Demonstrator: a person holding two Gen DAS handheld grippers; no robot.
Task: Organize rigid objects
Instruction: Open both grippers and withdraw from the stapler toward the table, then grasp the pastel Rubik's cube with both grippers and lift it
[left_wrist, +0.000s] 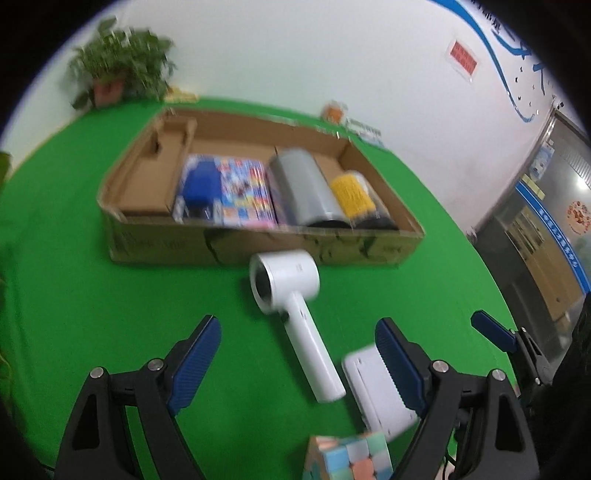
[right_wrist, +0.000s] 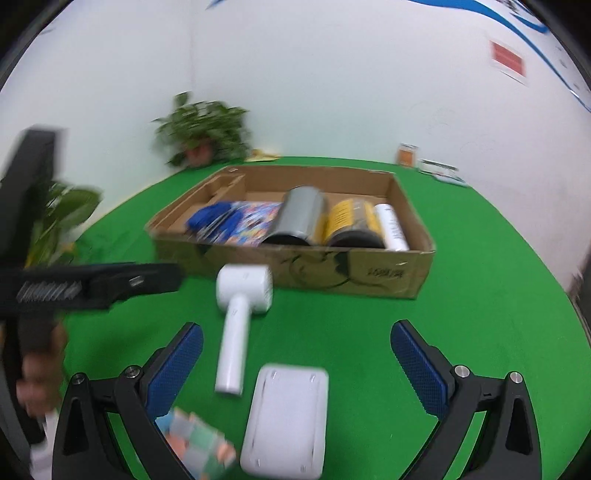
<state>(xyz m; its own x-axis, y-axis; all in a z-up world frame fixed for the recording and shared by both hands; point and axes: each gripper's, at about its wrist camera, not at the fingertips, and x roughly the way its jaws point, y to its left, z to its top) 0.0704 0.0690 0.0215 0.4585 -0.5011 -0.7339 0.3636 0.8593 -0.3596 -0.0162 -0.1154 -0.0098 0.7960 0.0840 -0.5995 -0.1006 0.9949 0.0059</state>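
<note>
- One green desk (left_wrist: 74, 295) carries everything; a potted plant (left_wrist: 118, 70) stands at its far corner against the white wall.
- A shallow cardboard box (right_wrist: 369, 273) lies across the middle of the desk. Dark print runs along its near wall, too blurred to read.
- Inside the box, from left to right, lie a colourful flat pack (right_wrist: 255, 221) with a blue item (right_wrist: 210, 218) on it, a grey cylinder (right_wrist: 299, 214), a yellow-labelled can (right_wrist: 351, 221) and a white tube (right_wrist: 393, 229); their labels cannot be read.
- A white hair dryer (left_wrist: 291, 295) lies on the desk just in front of the box, handle toward the cameras; faint marks on it are illegible.
- A white flat box (right_wrist: 288, 413) lies nearer, beside the dryer's handle.
- A pastel puzzle cube (left_wrist: 347, 458) sits closest, at the bottom edge.
- The left gripper (left_wrist: 299, 354) has its fingers spread wide, nothing between the pads, over the dryer's handle.
- The right gripper (right_wrist: 295, 354) is likewise released, fingers wide above the flat box.
</note>
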